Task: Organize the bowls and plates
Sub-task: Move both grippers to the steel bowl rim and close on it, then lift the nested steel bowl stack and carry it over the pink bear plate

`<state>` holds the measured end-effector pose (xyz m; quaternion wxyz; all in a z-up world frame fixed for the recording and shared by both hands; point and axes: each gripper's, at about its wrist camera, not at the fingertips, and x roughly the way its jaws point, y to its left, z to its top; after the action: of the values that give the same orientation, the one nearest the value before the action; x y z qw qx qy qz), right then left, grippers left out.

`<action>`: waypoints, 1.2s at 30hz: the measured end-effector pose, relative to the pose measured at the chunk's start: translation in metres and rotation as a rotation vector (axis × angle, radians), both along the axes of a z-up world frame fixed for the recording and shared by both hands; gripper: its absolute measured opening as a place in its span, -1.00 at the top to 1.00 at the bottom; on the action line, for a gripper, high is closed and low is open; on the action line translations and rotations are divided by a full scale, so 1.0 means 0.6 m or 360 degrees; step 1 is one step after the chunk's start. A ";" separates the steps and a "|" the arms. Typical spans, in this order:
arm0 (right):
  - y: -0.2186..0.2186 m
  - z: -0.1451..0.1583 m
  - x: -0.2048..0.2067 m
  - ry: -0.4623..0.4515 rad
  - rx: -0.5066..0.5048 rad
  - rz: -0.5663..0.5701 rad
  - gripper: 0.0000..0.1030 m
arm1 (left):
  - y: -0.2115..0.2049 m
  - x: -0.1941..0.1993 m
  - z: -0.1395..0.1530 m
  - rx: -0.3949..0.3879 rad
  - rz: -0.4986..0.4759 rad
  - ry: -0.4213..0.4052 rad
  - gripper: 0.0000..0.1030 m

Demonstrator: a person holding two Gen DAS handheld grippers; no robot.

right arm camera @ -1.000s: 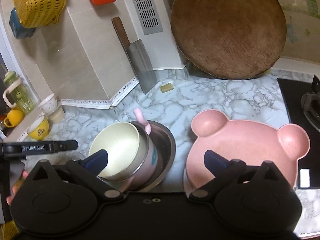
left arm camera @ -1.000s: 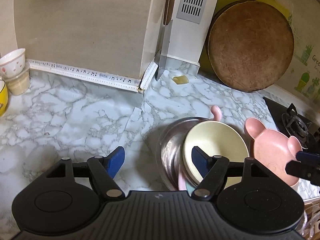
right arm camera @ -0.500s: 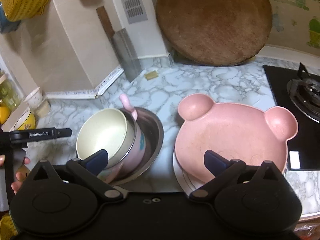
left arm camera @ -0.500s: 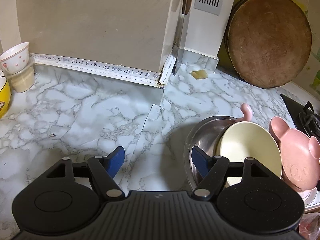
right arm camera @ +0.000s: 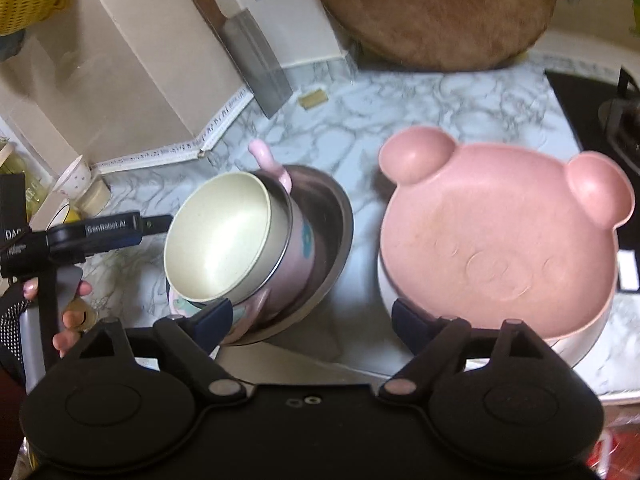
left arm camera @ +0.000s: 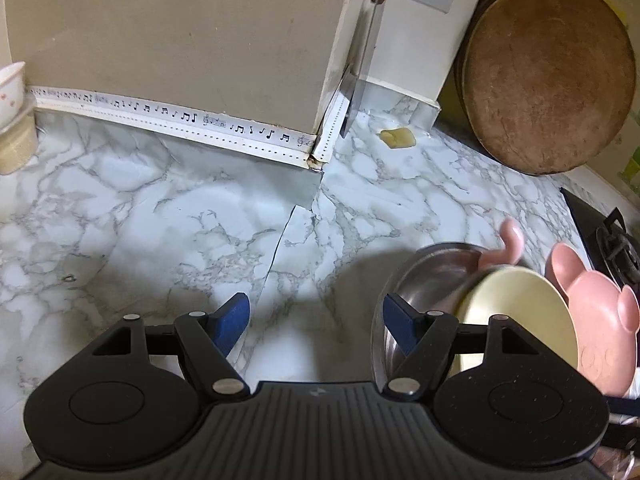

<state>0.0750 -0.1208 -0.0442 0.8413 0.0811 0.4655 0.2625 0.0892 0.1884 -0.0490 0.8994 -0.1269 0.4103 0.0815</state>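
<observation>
Both cameras sit just behind their own gripper fingers and look forward and steeply down onto a marble-patterned counter [left arm camera: 168,216]. The left wrist view faces the beige wall panel [left arm camera: 180,40] at the back and mostly takes in bare counter; the dishes crowd its lower right edge. The right wrist view hangs close over those same dishes, with the cream bowl [right arm camera: 224,240] at left of centre and the pink bear-shaped plate [right arm camera: 500,240] at right. Both views share the cream bowl [left arm camera: 516,316], the bear plate [left arm camera: 600,320], the steel bowl [right arm camera: 328,220], the round wooden board [left arm camera: 548,80] leaning at the back, and the stove edge [left arm camera: 608,236]. The right view also catches the left gripper [right arm camera: 156,222] from the side, at its left edge.
</observation>
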 end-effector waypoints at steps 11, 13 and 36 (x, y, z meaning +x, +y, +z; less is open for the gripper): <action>0.019 -0.037 0.021 0.0185 0.0031 -0.0089 -0.37 | 0.007 0.054 -0.018 -0.0133 -0.0030 0.0073 -0.38; 0.017 -0.041 0.029 0.0225 0.0079 -0.0104 -0.26 | 0.006 0.059 -0.020 -0.0162 -0.0035 0.0081 -0.27; 0.023 -0.046 0.052 0.0261 0.0198 -0.0230 0.44 | 0.004 0.060 -0.034 -0.0454 -0.0011 0.0137 0.66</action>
<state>0.1062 -0.1069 -0.0720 0.8104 0.1877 0.5085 0.2222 0.1251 0.1906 -0.0693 0.8541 -0.2485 0.4562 0.0247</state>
